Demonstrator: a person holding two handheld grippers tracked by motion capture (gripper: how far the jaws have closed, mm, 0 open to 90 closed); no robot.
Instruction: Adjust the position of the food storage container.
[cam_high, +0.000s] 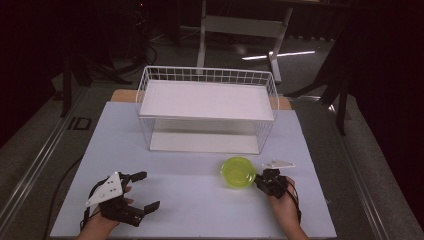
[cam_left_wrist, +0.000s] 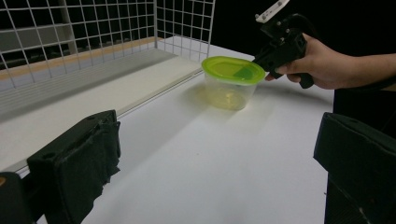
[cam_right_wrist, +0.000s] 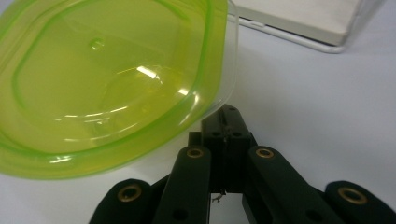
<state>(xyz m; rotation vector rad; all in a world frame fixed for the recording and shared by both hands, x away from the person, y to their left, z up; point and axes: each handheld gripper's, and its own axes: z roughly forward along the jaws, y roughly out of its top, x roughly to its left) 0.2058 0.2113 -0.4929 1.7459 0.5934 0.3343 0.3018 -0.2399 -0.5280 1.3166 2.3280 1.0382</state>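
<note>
A clear plastic container with a lime-green lid stands on the white table, right of centre. My right gripper is at its right side. Its jaws are pressed together with nothing visible between them. Their tips sit under the overhanging lid rim, against the container, and the rim hides the very ends. My left gripper rests near the front left of the table, open and empty, pointing towards the container.
A white wire basket holding a white board stands at the back centre, and its corner lies close behind the container. The white table sheet stretches between the two grippers.
</note>
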